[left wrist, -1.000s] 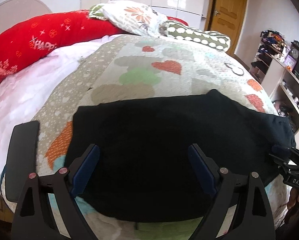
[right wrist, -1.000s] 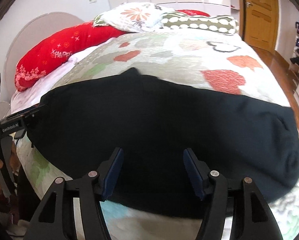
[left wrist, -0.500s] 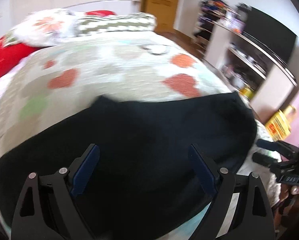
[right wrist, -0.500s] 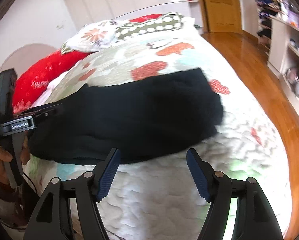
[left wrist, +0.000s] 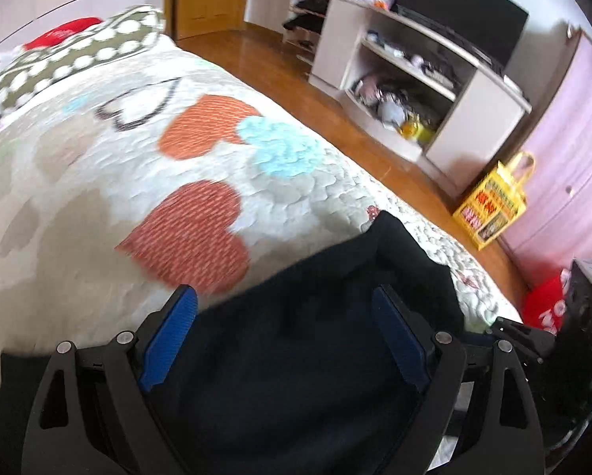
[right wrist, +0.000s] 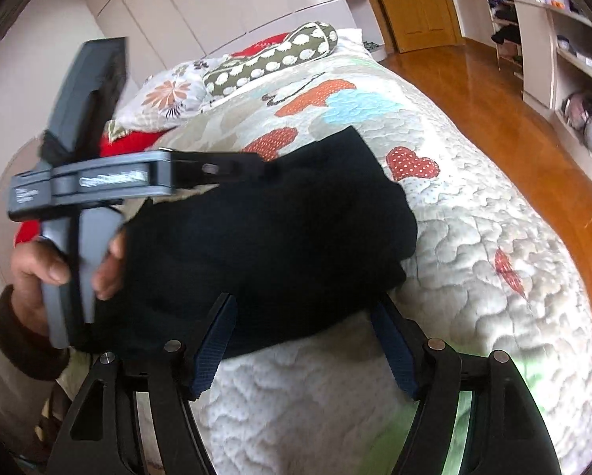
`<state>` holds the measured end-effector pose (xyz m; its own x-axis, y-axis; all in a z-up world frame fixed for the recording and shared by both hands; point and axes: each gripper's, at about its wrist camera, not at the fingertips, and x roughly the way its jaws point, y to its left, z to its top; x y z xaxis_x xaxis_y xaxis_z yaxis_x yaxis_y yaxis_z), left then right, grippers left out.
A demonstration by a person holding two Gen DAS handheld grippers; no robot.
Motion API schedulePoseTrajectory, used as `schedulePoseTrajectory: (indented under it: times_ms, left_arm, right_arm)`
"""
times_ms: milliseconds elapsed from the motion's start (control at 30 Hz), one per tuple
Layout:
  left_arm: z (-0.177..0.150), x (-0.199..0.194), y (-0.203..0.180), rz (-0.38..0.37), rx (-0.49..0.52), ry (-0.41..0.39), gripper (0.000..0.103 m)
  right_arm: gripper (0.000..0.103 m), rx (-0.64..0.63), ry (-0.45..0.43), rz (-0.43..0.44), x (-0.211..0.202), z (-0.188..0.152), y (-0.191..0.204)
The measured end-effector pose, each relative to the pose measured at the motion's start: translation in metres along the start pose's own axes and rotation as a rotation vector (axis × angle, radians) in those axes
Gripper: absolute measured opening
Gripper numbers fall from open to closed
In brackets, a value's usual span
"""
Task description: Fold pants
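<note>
**Pants bundled near bed's foot, both tools empty**

Black pants (right wrist: 264,237) lie folded over on the quilt (right wrist: 474,237). Left gripper (left wrist: 284,336) and right gripper (right wrist: 304,344) hover with jaws spread, holding nothing. Likely between folds; next calls for pinching an edge. Only the right view shows the left hand (right wrist: 46,273) and the whole bundle.

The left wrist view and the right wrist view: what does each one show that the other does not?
Only the left wrist view shows the yellow bag on the floor and the dark screen. Only the right wrist view shows the person's hand holding the left tongs over the pants, and the floral pillow. Both show the black pants on the heart-patterned quilt.
</note>
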<state>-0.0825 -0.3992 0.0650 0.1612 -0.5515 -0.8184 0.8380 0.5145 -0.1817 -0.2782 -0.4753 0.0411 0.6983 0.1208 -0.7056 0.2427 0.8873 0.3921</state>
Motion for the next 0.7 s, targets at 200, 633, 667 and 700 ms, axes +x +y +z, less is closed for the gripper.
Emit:
schedulePoseTrajectory:
  times_ms: [200, 633, 667, 700]
  left_arm:
    - [0.010, 0.030, -0.015, -0.030, 0.065, 0.052, 0.090]
    - [0.018, 0.003, 0.002, -0.158, -0.031, -0.007, 0.030]
    - [0.018, -0.011, 0.012, -0.156, -0.054, -0.028, 0.030]
    - [0.015, -0.028, 0.025, -0.144, -0.087, -0.052, 0.030]
  right_arm:
    - [0.070, 0.058, -0.060, 0.030, 0.007, 0.003, -0.010]
    - [0.015, -0.064, -0.141, 0.067, -0.014, 0.030, 0.046]
    - [0.015, -0.112, -0.150, 0.082, -0.017, 0.034, 0.064]
    - [0.015, -0.147, -0.153, 0.098, -0.017, 0.037, 0.079]
